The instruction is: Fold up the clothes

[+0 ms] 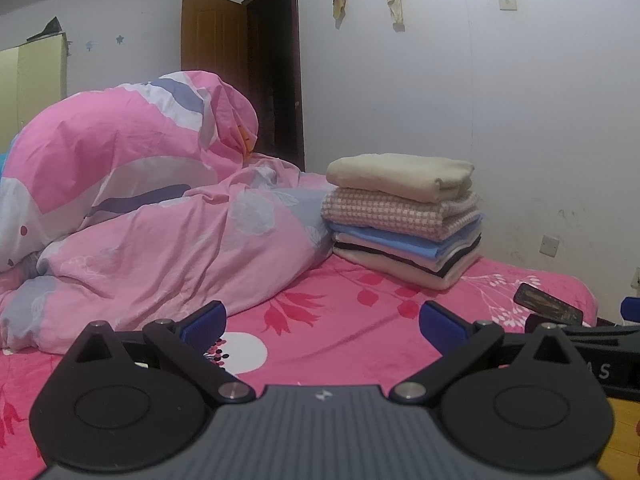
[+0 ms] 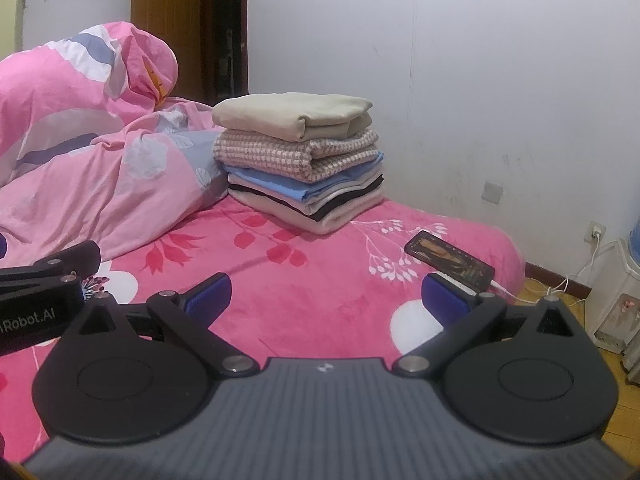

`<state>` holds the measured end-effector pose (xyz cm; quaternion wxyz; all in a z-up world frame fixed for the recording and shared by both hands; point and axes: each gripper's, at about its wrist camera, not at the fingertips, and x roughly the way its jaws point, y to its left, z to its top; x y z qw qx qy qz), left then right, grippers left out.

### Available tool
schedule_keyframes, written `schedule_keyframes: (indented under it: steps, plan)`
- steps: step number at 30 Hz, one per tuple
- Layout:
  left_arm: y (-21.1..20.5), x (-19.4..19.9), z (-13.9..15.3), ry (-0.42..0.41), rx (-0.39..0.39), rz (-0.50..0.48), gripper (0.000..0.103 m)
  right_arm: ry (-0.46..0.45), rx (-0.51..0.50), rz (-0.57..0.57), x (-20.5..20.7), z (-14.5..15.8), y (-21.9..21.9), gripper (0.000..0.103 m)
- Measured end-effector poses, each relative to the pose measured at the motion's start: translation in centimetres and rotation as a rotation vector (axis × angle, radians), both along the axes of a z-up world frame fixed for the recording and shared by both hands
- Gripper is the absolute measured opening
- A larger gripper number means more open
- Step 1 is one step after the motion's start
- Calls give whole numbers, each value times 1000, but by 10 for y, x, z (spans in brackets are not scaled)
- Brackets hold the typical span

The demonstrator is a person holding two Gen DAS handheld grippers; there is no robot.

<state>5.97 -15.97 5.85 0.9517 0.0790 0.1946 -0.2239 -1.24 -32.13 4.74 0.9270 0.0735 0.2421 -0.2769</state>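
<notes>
A stack of several folded clothes (image 1: 404,216) sits at the far side of the bed by the wall, a beige piece on top, then a pink checked one, a blue one and pale ones below; it also shows in the right wrist view (image 2: 300,168). My left gripper (image 1: 322,320) is open and empty, low over the pink floral sheet (image 1: 344,344), well short of the stack. My right gripper (image 2: 326,292) is open and empty, beside the left one, over the sheet (image 2: 304,288).
A bunched pink duvet (image 1: 152,208) fills the left of the bed (image 2: 80,152). A phone (image 2: 448,260) on a white cable lies near the bed's right corner (image 1: 548,304). White wall behind, open brown door (image 1: 240,68), white appliance (image 2: 616,304) on the floor right.
</notes>
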Motion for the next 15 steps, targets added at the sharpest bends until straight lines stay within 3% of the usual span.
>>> schedule_keyframes:
  steps: [15]
  plan:
    - [-3,2,1,3,1,-4,103,1,10,-2,1,-1,-3,102]
